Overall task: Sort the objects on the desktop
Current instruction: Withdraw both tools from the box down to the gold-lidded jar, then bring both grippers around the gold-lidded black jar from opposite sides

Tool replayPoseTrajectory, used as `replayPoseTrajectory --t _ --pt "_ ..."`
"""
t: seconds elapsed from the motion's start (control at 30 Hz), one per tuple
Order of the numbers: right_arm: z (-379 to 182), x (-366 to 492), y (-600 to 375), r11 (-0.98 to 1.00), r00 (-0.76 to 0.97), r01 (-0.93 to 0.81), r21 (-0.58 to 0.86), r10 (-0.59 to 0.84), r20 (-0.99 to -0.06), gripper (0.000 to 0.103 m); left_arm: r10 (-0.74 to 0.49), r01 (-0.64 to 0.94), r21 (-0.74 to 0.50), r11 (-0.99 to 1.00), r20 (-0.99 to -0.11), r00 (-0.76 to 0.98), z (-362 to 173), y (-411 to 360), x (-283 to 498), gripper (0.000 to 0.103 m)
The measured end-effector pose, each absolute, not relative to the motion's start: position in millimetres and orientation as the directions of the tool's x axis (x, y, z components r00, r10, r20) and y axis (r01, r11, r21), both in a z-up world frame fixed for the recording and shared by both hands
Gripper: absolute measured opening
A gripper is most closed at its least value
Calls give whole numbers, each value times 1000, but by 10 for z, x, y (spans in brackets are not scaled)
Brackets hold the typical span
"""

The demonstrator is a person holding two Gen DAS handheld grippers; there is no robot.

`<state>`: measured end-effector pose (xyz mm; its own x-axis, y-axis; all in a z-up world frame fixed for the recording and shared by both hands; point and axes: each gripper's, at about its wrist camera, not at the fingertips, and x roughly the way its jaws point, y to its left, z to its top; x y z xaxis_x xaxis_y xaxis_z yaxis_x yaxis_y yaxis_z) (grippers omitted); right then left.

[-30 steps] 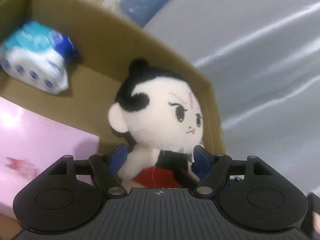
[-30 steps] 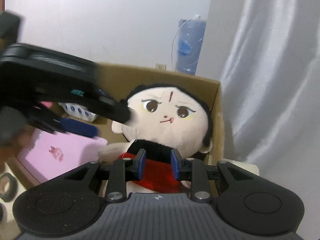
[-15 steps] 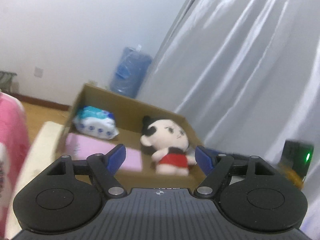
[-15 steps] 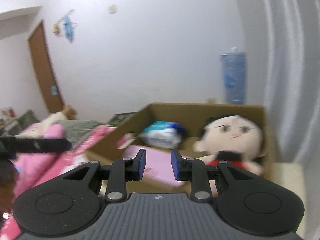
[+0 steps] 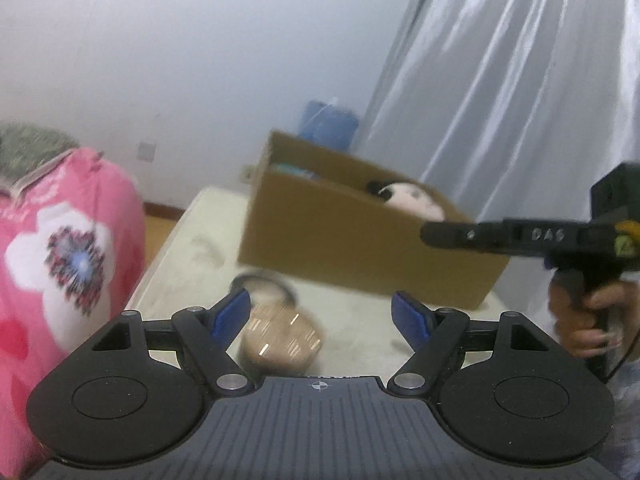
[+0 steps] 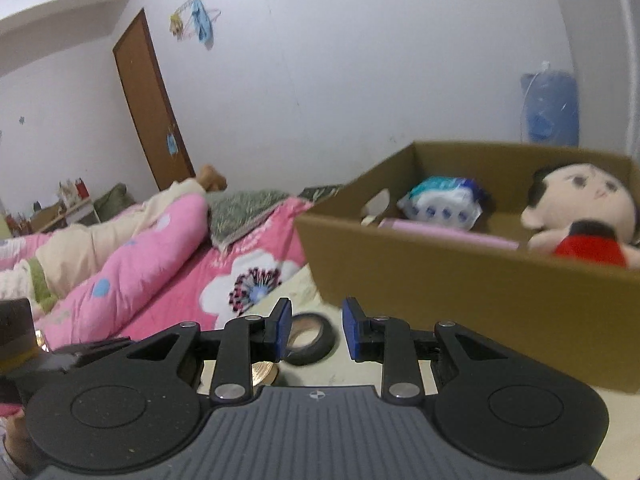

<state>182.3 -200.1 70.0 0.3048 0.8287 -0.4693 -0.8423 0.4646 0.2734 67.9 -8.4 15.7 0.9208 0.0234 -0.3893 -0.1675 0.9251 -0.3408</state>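
Two grippers, both empty, both clear of the cardboard box (image 6: 460, 292) now. Your left gripper (image 5: 322, 316) has just been spreading its jaws and stands wide with nothing between them; your right gripper (image 6: 314, 330) shows only a narrow gap, pads bare.

What's left to sort sits on the cream surface (image 5: 192, 248) in front of the box: a black tape roll (image 6: 310, 338) lying flat, and just beside it a brown, gold-flecked round thing (image 5: 280, 342), too blurred to name. The next pick looks like one of these. The left is the better bet, open already and nearly over them. Come down steeply, straddle the roll across its rim, and close only once both pads are level with its wall; the soft surface may let it tip.

Inside the box: the plush doll (image 6: 580, 208) at the right end, a blue-and-white tissue pack (image 6: 442, 202) toward the back, a pink flat item (image 6: 448, 234) along the near wall. Room remains between them for the roll.
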Motion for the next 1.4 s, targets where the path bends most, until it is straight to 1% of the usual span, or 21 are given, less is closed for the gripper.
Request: replayPoseTrajectory --t 0.07,0.1,0.13,0.17,0.27,0.4,0.5,0.57,0.6,0.67,0.93,0.97,1.03,1.17,1.23,1.4 --pt "650 1720 -1939 450 287 -852 268 829 -479 31 37 -185 -340 922 -396 918 44 -82 678 81" --pt "633 1664 -1911 442 277 -857 266 829 -486 36 46 -188 -332 924 -393 918 -10 -72 678 83" --pt "612 1622 -1864 435 268 -862 261 827 -494 41 54 -192 -321 928 -393 918 -43 -89 698 89" --pt "598 1586 -1831 427 259 -868 255 827 -499 42 59 -193 -305 933 -400 914 -78 -103 727 91" --pt "550 1455 -1726 408 250 -885 223 821 -513 42 84 -197 -243 950 -410 908 -153 -143 826 91" --pt "484 1366 -1639 403 253 -894 196 815 -522 43 94 -199 -221 955 -411 907 -323 -177 1064 91" --pt "444 1385 -1585 391 234 -897 206 815 -530 43 91 -204 -245 948 -405 910 -417 -153 1149 88" --pt "410 1422 -1547 388 223 -896 216 814 -537 43 83 -200 -272 941 -388 918 -456 -127 1180 70" --pt "398 1443 -1530 387 218 -895 221 813 -540 43 75 -194 -283 939 -382 921 -470 -118 1201 67" --pt "379 1469 -1522 382 208 -895 231 815 -541 43 99 -207 -259 943 -378 920 -468 -136 1214 59" --pt "297 1468 -1557 357 166 -897 260 819 -549 43 120 -217 -243 945 -359 925 -474 -198 1145 58" --pt "288 1465 -1567 355 162 -896 266 820 -550 45 119 -215 -241 946 -358 926 -474 -205 1132 58" --pt "265 1457 -1580 353 157 -898 264 815 -557 52 114 -208 -240 948 -355 928 -474 -218 1099 58" --pt "210 1448 -1594 352 150 -900 258 805 -573 53 124 -215 -232 949 -352 928 -475 -236 1056 58" --pt "183 1449 -1594 348 143 -899 264 805 -577 56 125 -215 -232 949 -348 929 -477 -231 1047 58" --pt "117 1464 -1588 369 159 -892 262 798 -582 57 120 -214 -245 946 -347 930 -476 -217 1041 58"
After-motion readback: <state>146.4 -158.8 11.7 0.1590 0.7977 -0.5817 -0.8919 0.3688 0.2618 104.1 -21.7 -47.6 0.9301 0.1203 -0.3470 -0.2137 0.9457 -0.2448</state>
